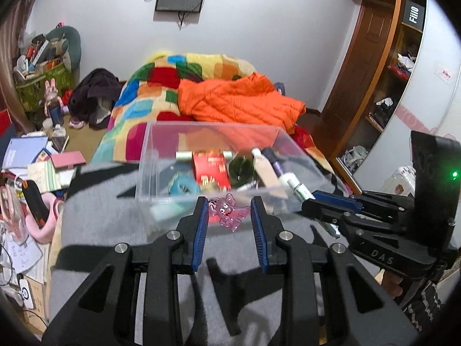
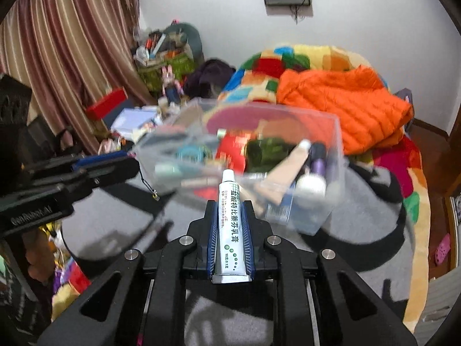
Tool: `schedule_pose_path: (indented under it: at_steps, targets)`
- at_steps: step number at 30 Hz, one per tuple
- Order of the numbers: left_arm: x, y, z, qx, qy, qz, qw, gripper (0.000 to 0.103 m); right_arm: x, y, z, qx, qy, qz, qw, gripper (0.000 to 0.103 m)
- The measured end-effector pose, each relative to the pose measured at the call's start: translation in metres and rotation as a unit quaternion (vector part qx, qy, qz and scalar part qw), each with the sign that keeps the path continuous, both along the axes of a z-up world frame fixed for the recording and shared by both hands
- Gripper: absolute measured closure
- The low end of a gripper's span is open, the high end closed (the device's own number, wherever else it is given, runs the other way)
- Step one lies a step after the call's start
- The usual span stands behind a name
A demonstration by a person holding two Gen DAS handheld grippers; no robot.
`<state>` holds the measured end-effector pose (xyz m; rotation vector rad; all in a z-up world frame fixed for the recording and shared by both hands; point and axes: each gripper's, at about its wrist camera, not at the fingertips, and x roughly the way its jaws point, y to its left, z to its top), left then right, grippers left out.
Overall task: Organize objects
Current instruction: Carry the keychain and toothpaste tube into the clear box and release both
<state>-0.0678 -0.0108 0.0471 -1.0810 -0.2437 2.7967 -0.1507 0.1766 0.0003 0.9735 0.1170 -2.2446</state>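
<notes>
Two grippers hang over the bed's grey-and-black blanket (image 1: pixel 95 201), both near the clear plastic storage box (image 1: pixel 149 155) sitting on it. The left gripper (image 1: pixel 229 206) has its blue-padded fingers spread apart, with a small translucent pink cartoon charm (image 1: pixel 229 212) between them, seemingly touching the left pad; I cannot tell whether it is held. The right gripper (image 2: pixel 229 219) has its fingers pressed tight on a white ointment tube with green print (image 2: pixel 229 222), its cap pointing toward the box's near wall. Inside the box lie a red packet (image 1: pixel 209 168), a dark green jar (image 1: pixel 241 170) and several tubes. Beyond it, an orange quilted jacket (image 1: pixel 239 101) lies on a colourful patchwork blanket (image 1: pixel 161 86).
</notes>
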Motion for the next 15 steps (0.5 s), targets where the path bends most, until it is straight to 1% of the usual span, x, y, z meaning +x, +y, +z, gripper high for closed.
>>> schedule_pose_path:
  at_steps: [4,9,15]
  targets:
    - [-0.006,0.0,0.014,-0.002,0.018,0.002,0.9998,0.073,-0.008,0.002,0.016,-0.012,0.019,-0.018,1.0,0.088]
    - [-0.015,-0.002,0.033,-0.007,0.042,0.007,0.9991,0.073,-0.02,0.003,0.028,-0.023,0.032,-0.038,0.999,0.088]
    - [-0.035,-0.007,0.046,-0.002,0.052,0.011,0.9986,0.073,-0.041,0.001,0.035,-0.03,0.032,-0.059,0.997,0.088]
